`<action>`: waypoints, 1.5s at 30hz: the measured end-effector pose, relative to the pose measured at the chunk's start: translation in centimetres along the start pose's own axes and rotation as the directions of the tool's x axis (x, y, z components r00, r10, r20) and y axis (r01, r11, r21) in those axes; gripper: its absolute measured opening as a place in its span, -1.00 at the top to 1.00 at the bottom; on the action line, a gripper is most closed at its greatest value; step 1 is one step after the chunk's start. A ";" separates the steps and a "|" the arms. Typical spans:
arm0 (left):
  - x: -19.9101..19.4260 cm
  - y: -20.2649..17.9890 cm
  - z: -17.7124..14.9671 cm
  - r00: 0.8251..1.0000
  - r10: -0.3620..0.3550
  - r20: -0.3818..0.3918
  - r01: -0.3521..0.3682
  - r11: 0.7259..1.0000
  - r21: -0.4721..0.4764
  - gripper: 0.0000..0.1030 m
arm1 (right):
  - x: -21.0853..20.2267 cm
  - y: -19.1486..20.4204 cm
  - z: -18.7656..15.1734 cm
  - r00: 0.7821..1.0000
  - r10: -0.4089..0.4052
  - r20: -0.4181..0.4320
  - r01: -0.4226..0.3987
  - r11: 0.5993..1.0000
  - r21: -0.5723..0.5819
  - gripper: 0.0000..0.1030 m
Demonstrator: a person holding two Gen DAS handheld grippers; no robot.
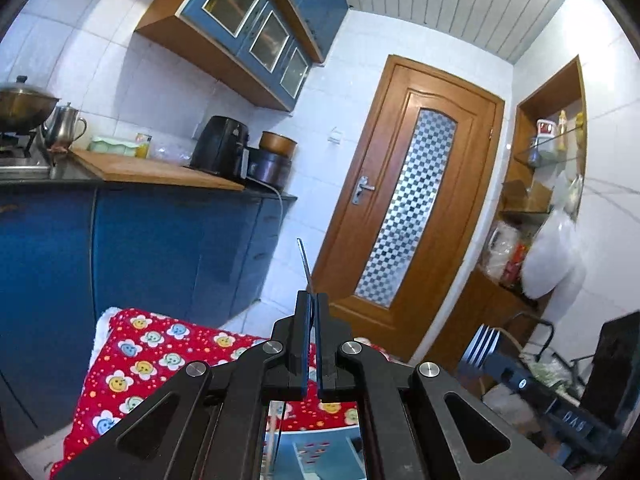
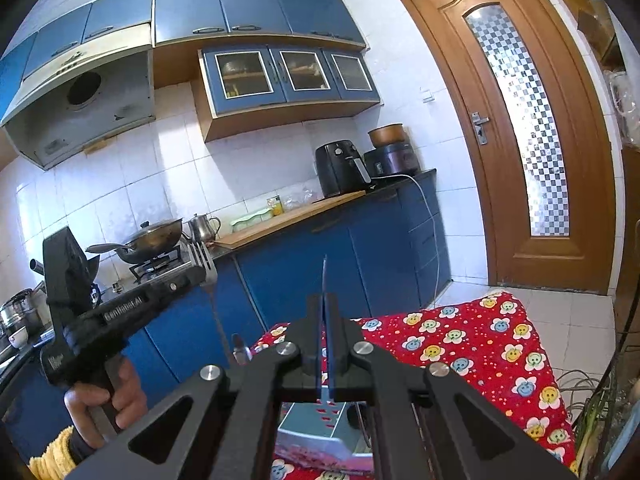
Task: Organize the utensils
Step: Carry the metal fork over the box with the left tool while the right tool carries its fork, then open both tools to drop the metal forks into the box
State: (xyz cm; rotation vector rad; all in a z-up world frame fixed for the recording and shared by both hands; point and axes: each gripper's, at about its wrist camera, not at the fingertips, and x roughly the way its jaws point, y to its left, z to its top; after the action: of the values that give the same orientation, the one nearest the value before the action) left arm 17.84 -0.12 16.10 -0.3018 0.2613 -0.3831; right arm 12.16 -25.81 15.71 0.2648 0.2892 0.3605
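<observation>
My left gripper (image 1: 311,300) is shut on a thin metal utensil (image 1: 304,262) seen edge-on, raised above the table; in the right wrist view this gripper (image 2: 202,258) holds a fork whose tines (image 2: 200,252) stick up and whose handle (image 2: 219,322) hangs down. My right gripper (image 2: 325,302) is shut on another fork seen edge-on (image 2: 324,274); its tines (image 1: 482,346) show in the left wrist view. A grey-blue utensil holder with red slots (image 2: 320,424) stands on the table under the right gripper. A spoon-like tip (image 2: 240,350) stands beside it.
The table has a red flower-print cloth (image 2: 480,344). Blue cabinets with a wooden board (image 2: 288,216), air fryer (image 2: 340,168), kettle (image 2: 204,228) and wok (image 2: 156,236) run along the wall. A wooden door (image 2: 520,120) is to the right; shelves (image 1: 540,184) are beside it.
</observation>
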 end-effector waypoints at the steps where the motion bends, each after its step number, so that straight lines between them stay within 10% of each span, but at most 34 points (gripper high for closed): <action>1: 0.4 0.2 -0.4 1.000 0.003 -0.003 -0.003 1.000 0.002 0.97 | 0.3 -0.1 -0.1 1.000 0.000 -0.002 0.000 1.000 -0.001 0.95; 22: 2.9 2.3 -6.4 0.991 0.015 -0.136 -0.019 0.999 -0.028 0.97 | 4.5 -1.7 -4.8 0.994 -0.007 -0.109 0.010 1.000 0.029 0.93; 45: -2.4 -0.2 -6.8 0.966 0.085 -0.246 -0.074 0.996 0.052 0.43 | -0.2 -0.2 -4.9 0.995 0.004 -0.102 0.003 0.998 0.068 0.53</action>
State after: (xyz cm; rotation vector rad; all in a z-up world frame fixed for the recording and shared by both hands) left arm 13.59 -0.97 10.39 -0.2000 0.5088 -0.3466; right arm 10.49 -25.07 11.12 0.3138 0.4021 0.3655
